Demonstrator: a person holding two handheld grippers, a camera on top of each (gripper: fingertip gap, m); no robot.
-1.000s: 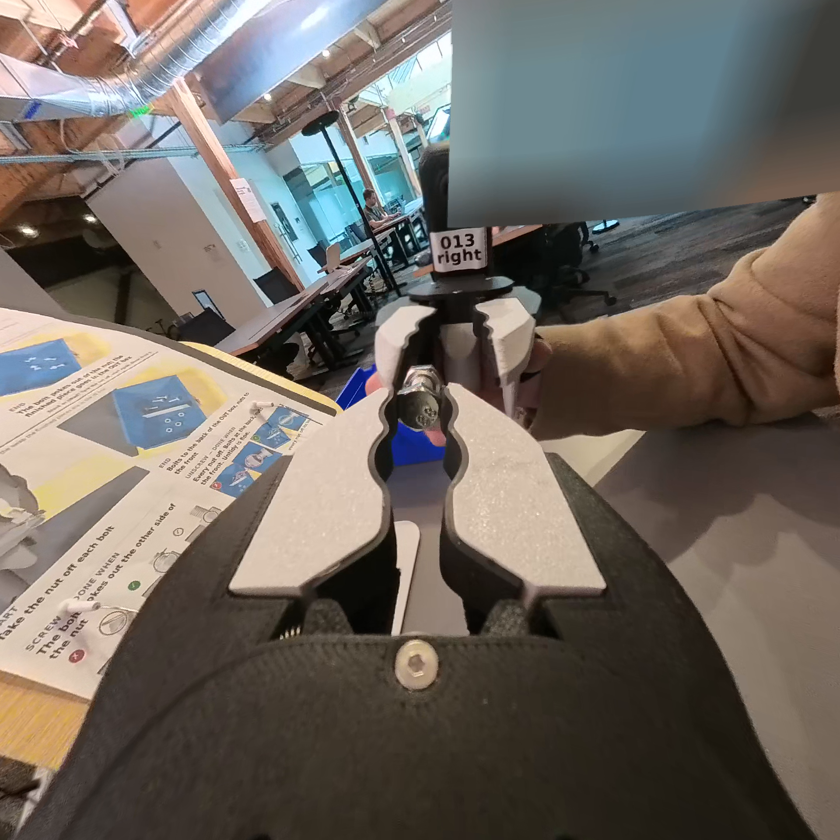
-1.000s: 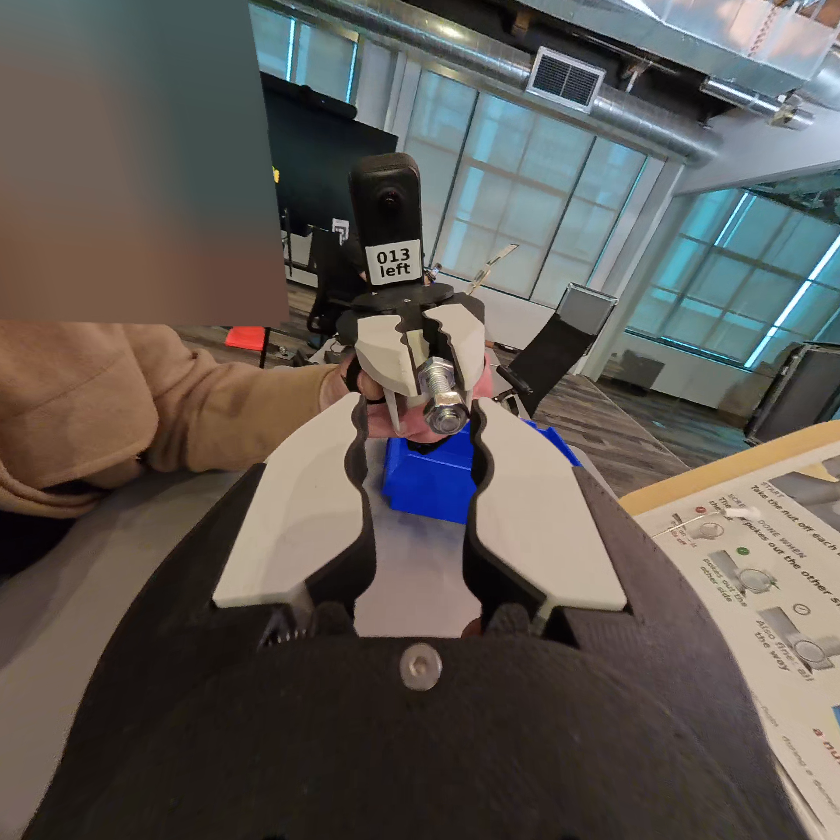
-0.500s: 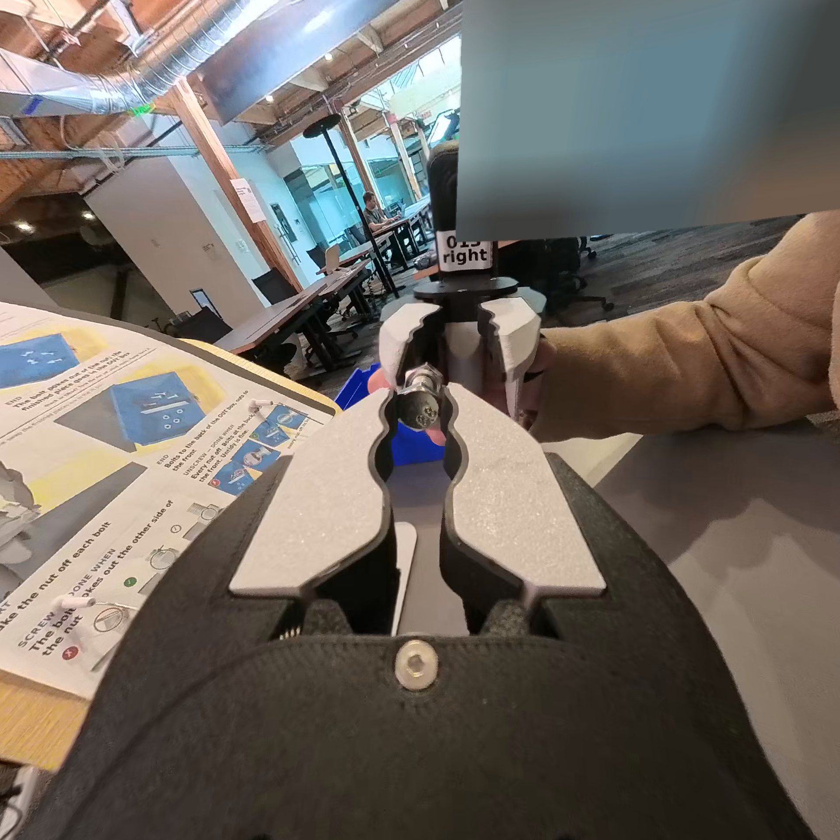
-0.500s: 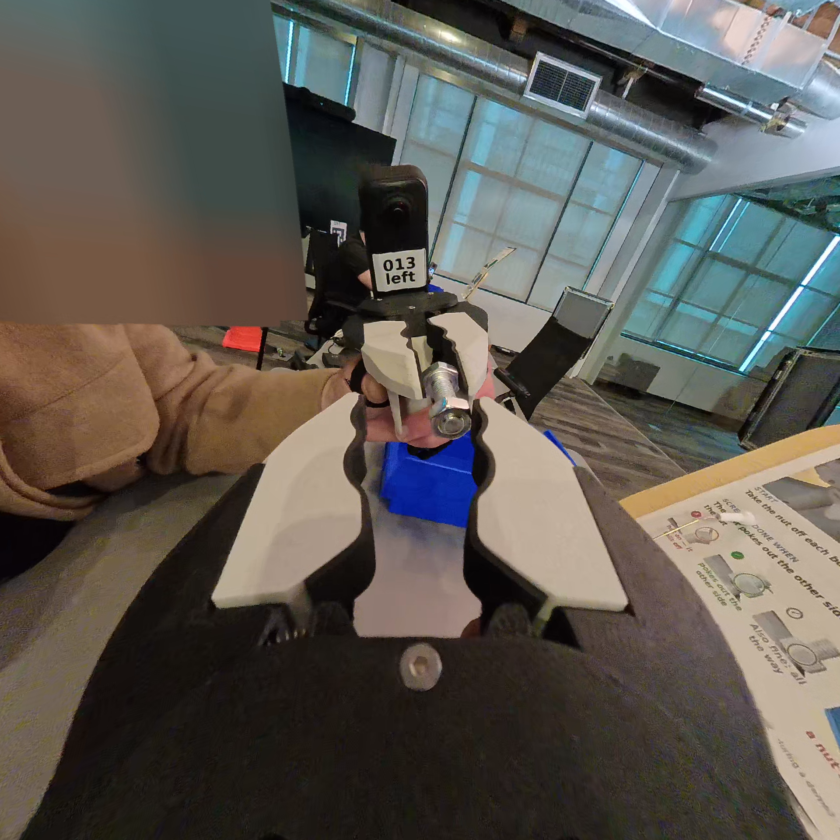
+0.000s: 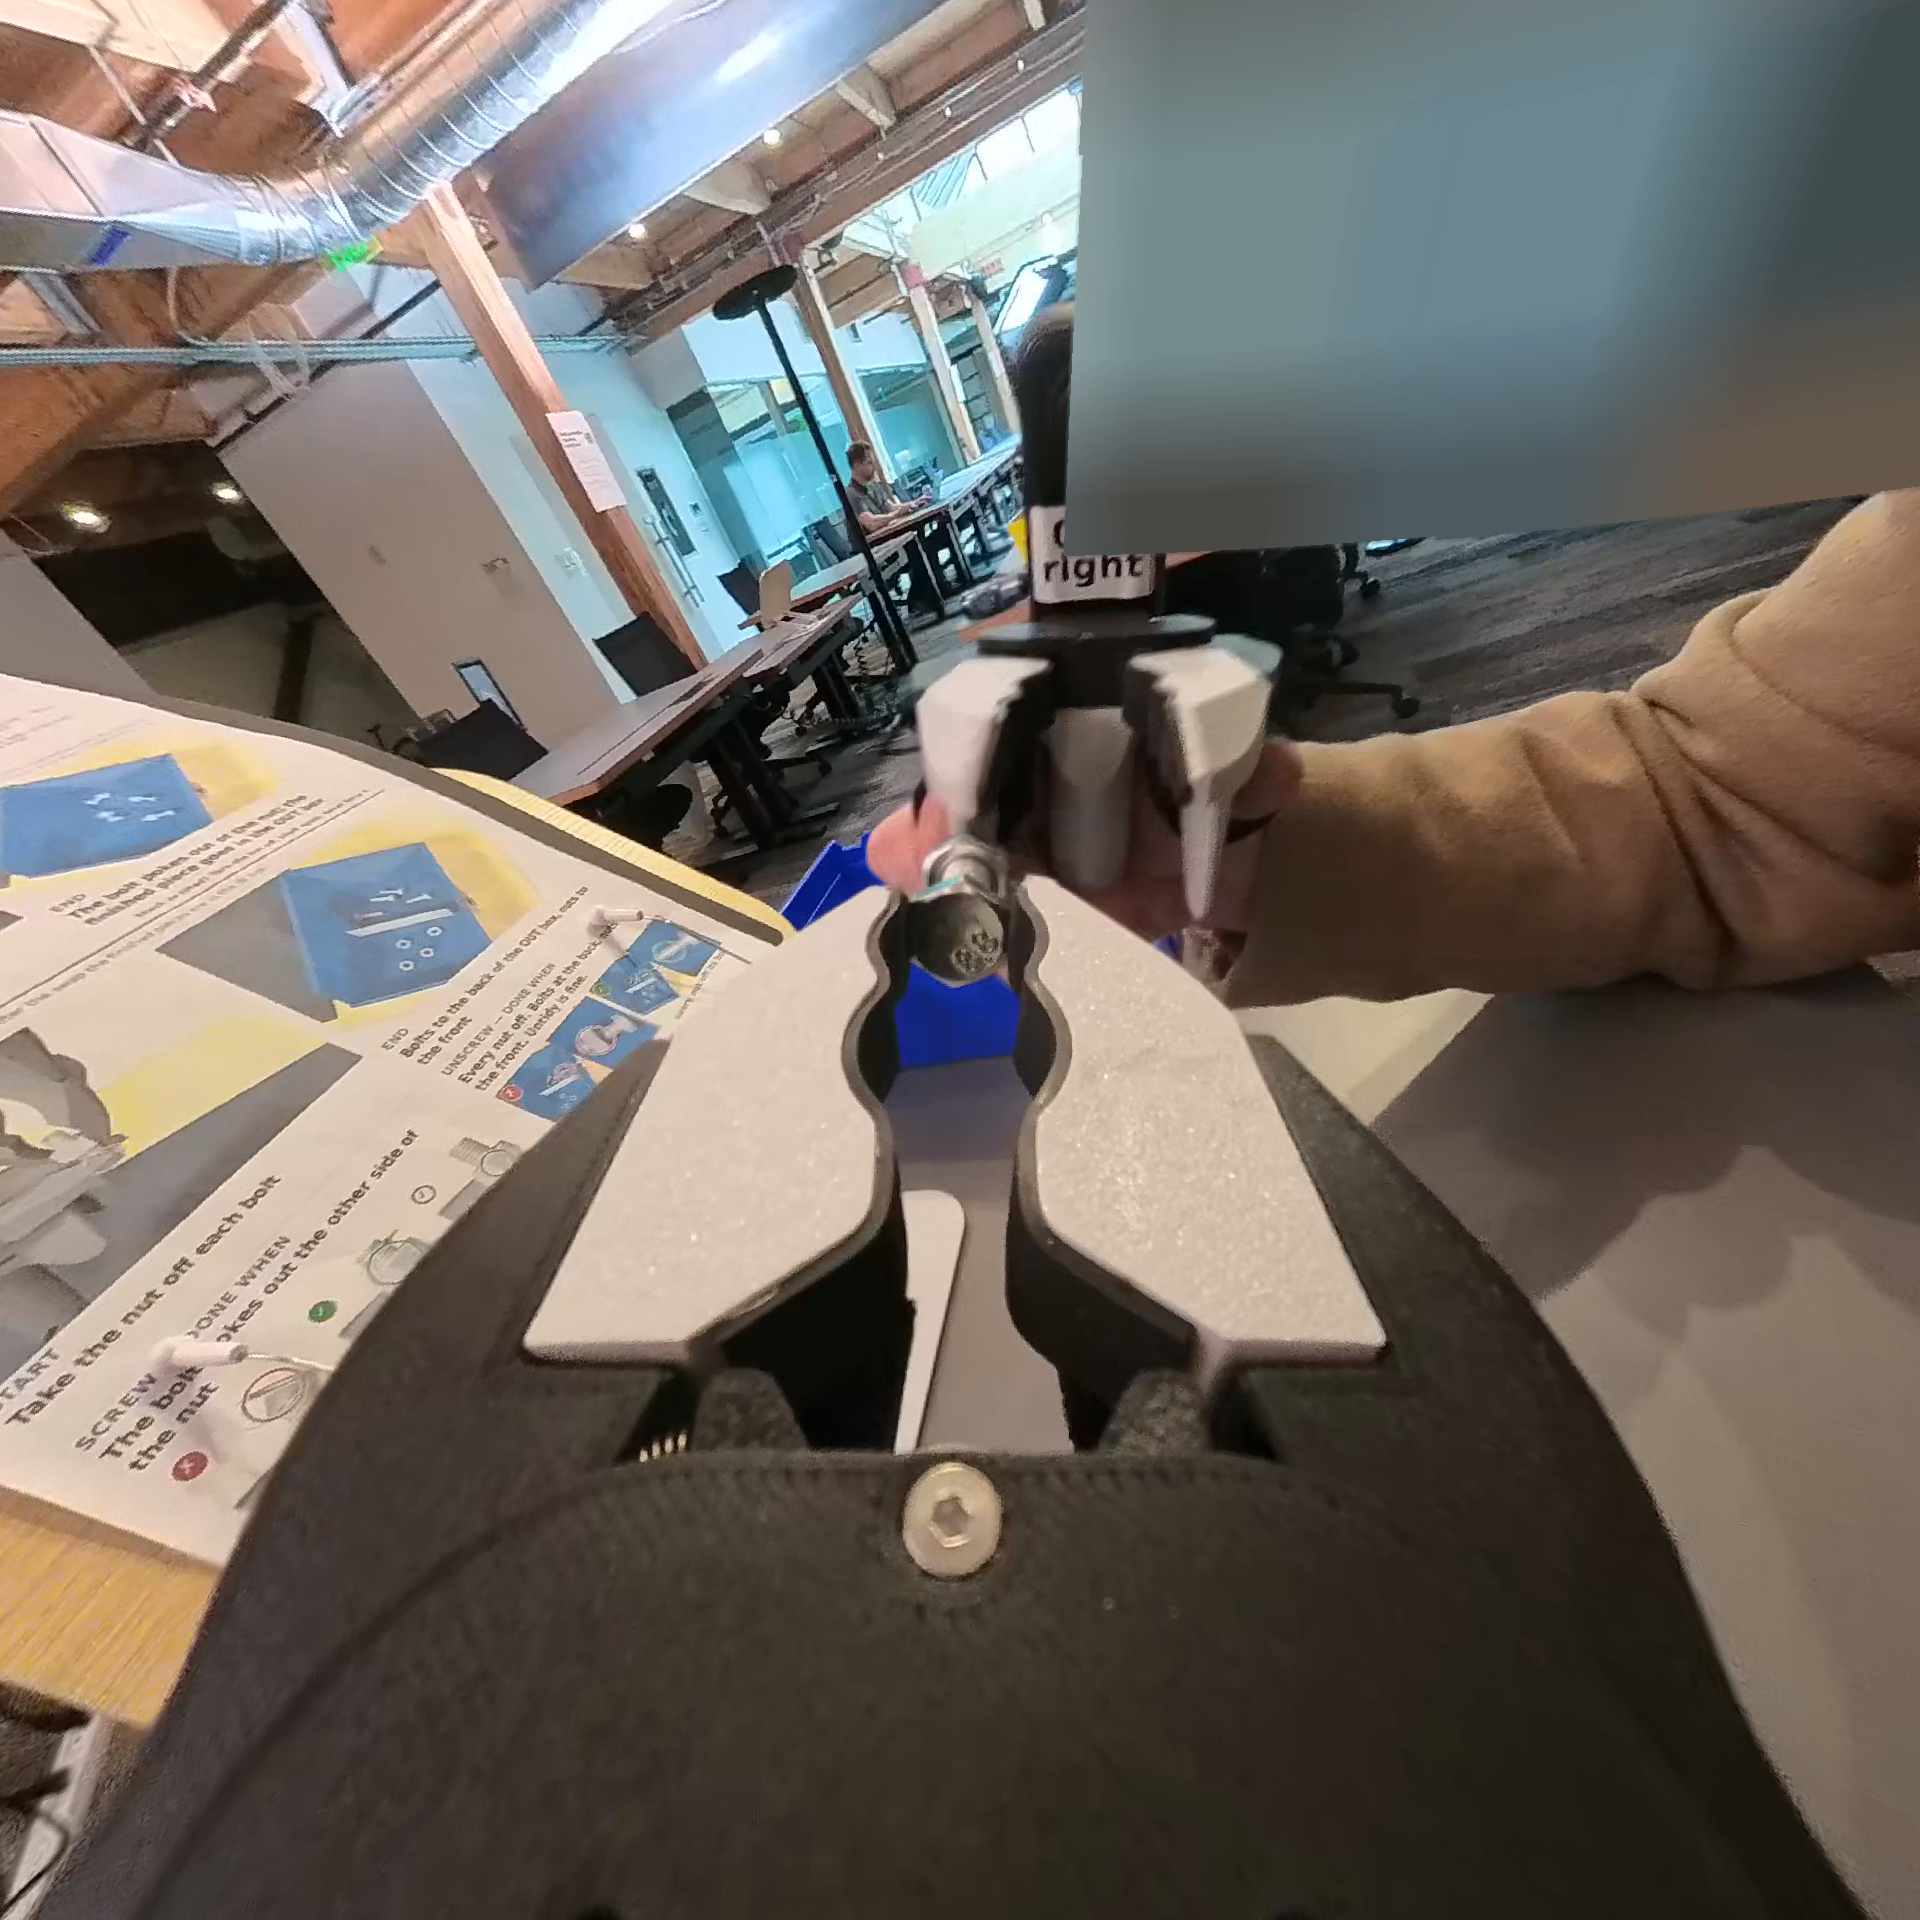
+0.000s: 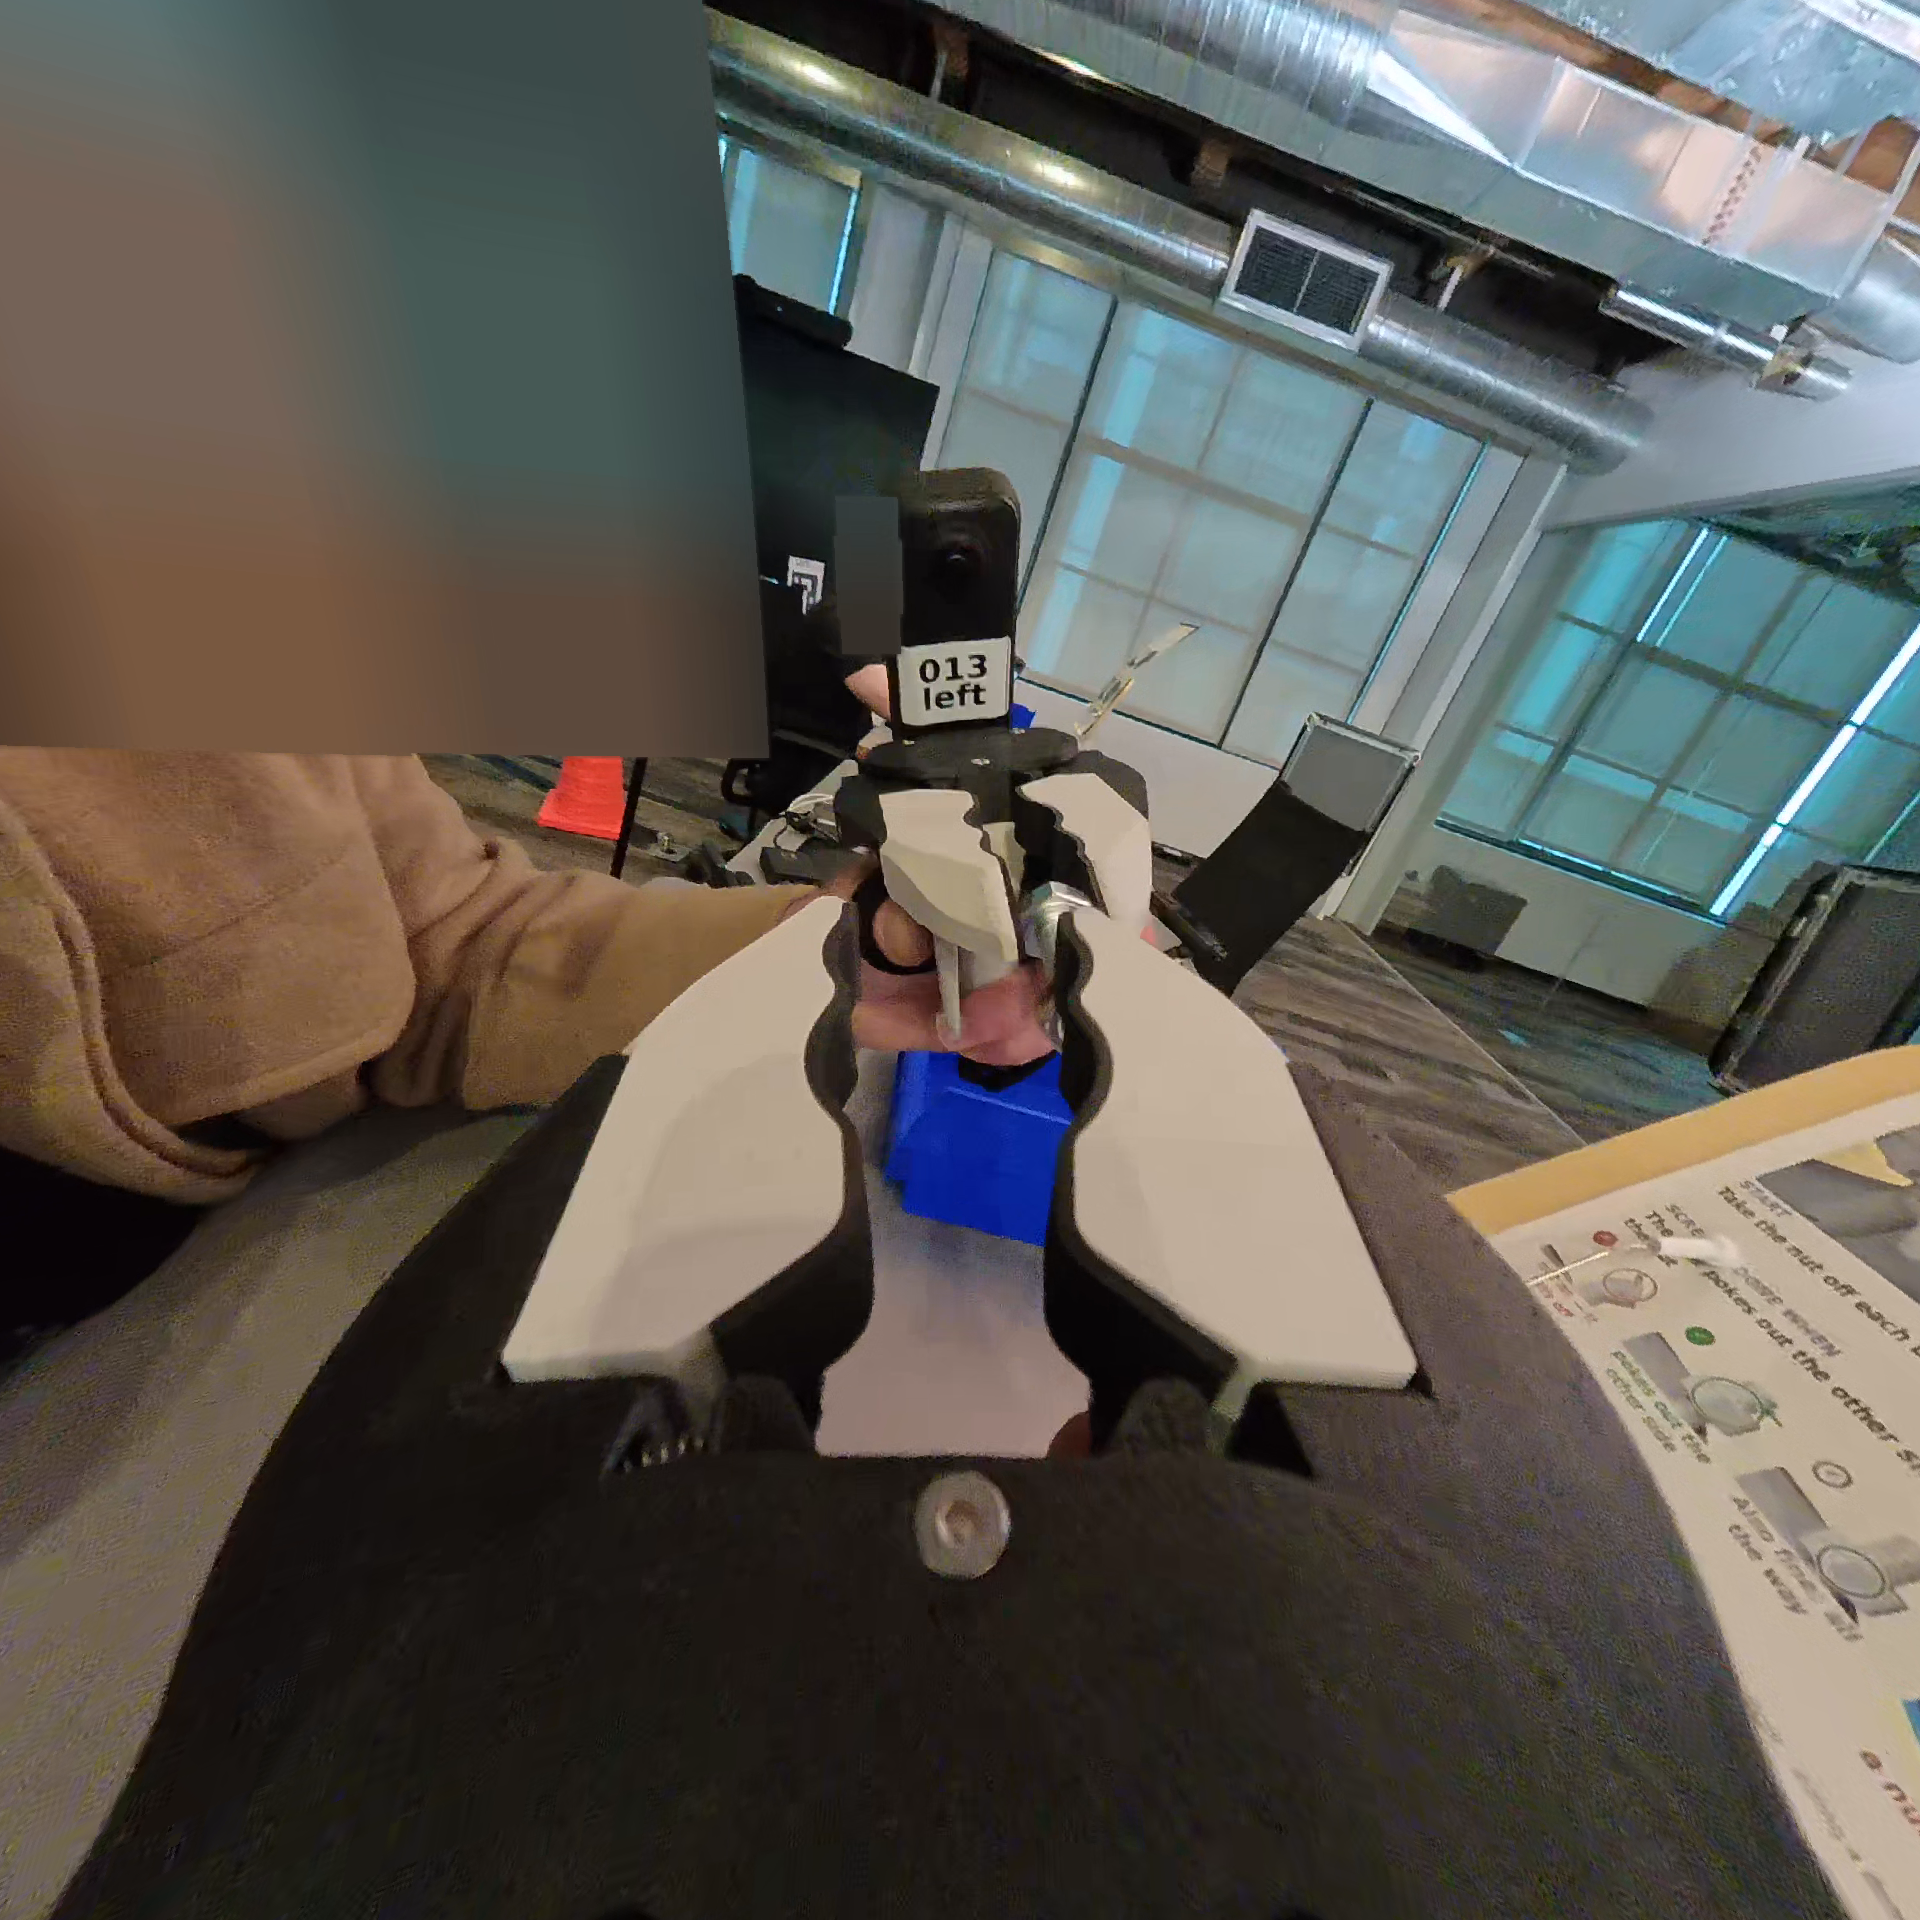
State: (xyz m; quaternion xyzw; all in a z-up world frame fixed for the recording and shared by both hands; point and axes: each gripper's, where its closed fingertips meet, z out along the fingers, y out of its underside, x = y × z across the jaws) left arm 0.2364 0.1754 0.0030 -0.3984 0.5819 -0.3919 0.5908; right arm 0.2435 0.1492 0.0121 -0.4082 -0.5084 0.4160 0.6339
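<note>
My left gripper [image 5: 961, 930] is shut on the dark head of a steel bolt [image 5: 961, 948] and holds it in the air, shank pointing away. A silver nut [image 5: 964, 864] sits on the shank. My right gripper [image 6: 956, 935] faces it with its jaws apart and empty. The nut [image 6: 1051, 916] lies against the inner side of one right fingertip [image 6: 1081, 966]. In the left wrist view the right gripper [image 5: 1081, 852] is just behind the bolt, and the nut end is beside one of its fingers [image 5: 961, 748]. A hand in a tan sleeve [image 5: 1558, 810] holds it.
A blue bin [image 5: 945, 1018] stands on the grey table [image 5: 1662, 1247] under both grippers; it also shows in the right wrist view [image 6: 977, 1153]. A printed instruction sheet [image 5: 312, 987] on a wooden board lies to the left. Office desks and chairs stand far behind. My left and right fingertips are right by each other.
The two grippers have shifted sideways against each other. The bolt's nut end, earlier centred between the right gripper's open fingers, now lies off to one side against one finger. The left grip is unchanged.
</note>
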